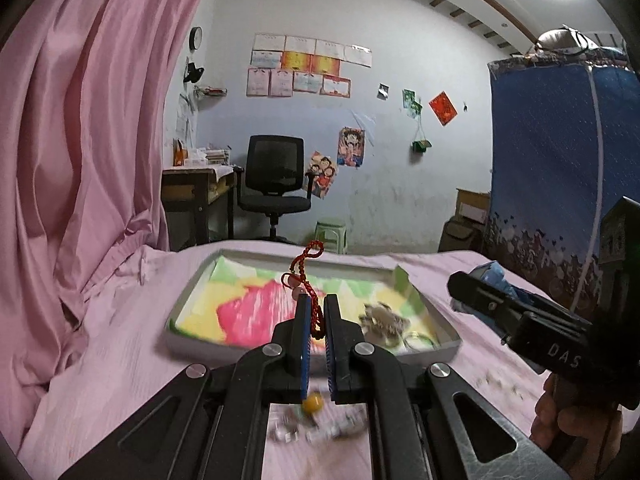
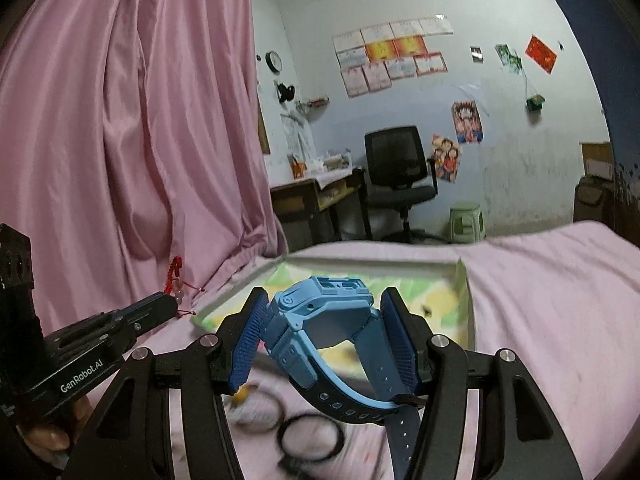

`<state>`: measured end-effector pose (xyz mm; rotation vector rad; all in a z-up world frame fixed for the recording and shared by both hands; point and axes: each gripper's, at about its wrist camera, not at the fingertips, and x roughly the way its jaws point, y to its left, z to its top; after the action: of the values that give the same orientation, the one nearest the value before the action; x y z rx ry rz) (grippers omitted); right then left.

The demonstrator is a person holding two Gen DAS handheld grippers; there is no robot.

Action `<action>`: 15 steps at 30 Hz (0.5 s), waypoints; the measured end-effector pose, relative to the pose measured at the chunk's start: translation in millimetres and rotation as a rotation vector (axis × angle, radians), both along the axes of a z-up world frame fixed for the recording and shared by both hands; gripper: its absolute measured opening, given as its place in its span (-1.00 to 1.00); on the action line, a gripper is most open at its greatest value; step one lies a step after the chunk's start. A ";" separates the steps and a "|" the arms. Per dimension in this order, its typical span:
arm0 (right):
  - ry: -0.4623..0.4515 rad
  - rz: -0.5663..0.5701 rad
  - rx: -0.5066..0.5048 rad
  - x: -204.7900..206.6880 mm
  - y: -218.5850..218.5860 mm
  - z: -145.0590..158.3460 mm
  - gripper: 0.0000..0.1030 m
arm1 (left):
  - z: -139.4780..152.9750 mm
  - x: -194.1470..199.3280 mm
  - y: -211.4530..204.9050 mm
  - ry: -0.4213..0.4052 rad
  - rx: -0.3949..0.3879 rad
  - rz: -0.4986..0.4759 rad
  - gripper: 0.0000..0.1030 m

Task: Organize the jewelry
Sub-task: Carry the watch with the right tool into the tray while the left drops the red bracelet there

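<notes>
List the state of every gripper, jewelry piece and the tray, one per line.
Left gripper: shut on the red cord bracelet.
Red cord bracelet: pinched, sticking up above the tray.
Right gripper: shut on the blue watch.
Blue watch: held, strap hanging.
Tray: open, holding a silvery piece.
Black rings: loose on the bed.

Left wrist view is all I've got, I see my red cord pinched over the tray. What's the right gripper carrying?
Observer: The right gripper is shut on a light blue watch.
Operator: Is it over the tray yet?
Observer: It's held near the tray's front edge; the strap hangs over the pink sheet.
Operator: Anything below it?
Observer: Black rings lie blurred on the sheet beneath.
</notes>
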<state>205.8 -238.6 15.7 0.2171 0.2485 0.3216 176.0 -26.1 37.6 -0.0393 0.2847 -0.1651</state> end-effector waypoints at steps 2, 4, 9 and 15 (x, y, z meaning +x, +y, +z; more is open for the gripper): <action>-0.005 -0.007 0.003 12.3 -1.5 1.2 0.03 | 3.2 17.0 -0.4 -0.007 0.000 0.006 -0.87; 0.003 -0.013 0.007 27.6 -2.1 -0.5 0.03 | 3.7 29.2 -0.8 -0.013 0.002 0.009 -0.87; 0.023 -0.034 0.005 59.6 -1.1 -9.2 0.03 | 2.1 58.6 -4.5 -0.013 -0.001 -0.003 -0.87; 0.084 -0.058 0.020 98.5 -3.8 -22.7 0.03 | -3.2 88.0 -9.3 0.008 -0.008 -0.011 -0.87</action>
<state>304.3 -242.4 -7.0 0.2574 0.3211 0.2583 264.0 -35.5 34.4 -0.0459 0.2925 -0.1774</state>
